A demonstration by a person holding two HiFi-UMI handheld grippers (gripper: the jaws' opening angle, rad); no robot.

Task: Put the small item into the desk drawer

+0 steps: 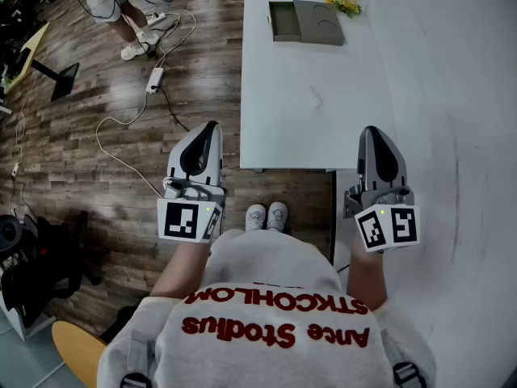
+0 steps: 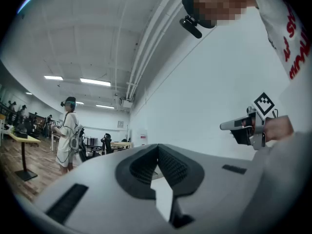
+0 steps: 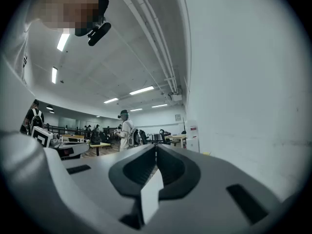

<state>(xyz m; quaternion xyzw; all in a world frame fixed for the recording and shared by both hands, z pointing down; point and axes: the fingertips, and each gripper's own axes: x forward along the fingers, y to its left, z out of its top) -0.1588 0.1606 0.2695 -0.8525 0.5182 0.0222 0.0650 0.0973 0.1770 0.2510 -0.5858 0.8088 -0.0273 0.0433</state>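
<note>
A white desk (image 1: 307, 95) stands ahead of me in the head view. At its far end lies a flat grey box (image 1: 307, 21) with an open tray on its left side. A small pale thing (image 1: 315, 97) lies mid-desk, too faint to identify. My left gripper (image 1: 212, 128) hangs over the wood floor just left of the desk's near corner, jaws together and empty. My right gripper (image 1: 370, 132) is held at the desk's near right corner, also shut and empty. Both gripper views look level across the room, with the left gripper (image 2: 157, 146) and the right gripper (image 3: 156, 146) closed at their tips.
Yellow flowers (image 1: 346, 2) sit beside the grey box. A white wall (image 1: 460, 136) runs along the desk's right side. Cables and a power strip (image 1: 154, 79) trail over the floor on the left. Another person (image 1: 113, 6) stands far left, and a black chair (image 1: 32, 265) is near left.
</note>
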